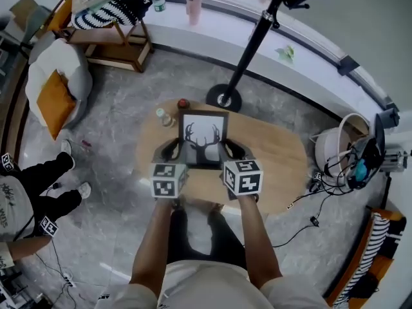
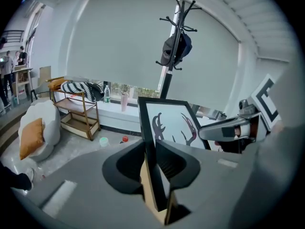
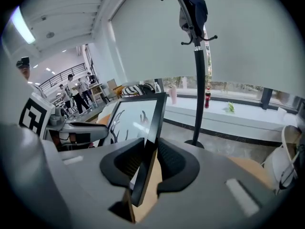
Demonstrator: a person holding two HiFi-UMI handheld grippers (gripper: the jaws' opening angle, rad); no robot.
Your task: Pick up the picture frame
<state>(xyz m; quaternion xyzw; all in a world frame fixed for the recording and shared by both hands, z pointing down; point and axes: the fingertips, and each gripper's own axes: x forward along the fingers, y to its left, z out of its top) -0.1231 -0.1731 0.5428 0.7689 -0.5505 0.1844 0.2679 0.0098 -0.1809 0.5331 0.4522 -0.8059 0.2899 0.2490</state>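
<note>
A black picture frame (image 1: 203,137) with a dark antler print on white is held over the oval wooden table (image 1: 277,153). My left gripper (image 1: 172,152) is shut on the frame's left edge (image 2: 148,142). My right gripper (image 1: 230,150) is shut on its right edge (image 3: 153,137). In each gripper view the frame's edge runs straight between the jaws, with the brown backing showing below. The right gripper (image 2: 233,128) shows across the frame in the left gripper view, and the left gripper (image 3: 78,129) shows likewise in the right gripper view.
A small bottle (image 1: 165,117) and a red-capped object (image 1: 183,103) stand on the table's far left. A coat stand base (image 1: 224,98) sits just behind the table. A wooden shelf cart (image 1: 112,34), a white chair with an orange cushion (image 1: 55,98) and a seated person (image 1: 32,192) are at left.
</note>
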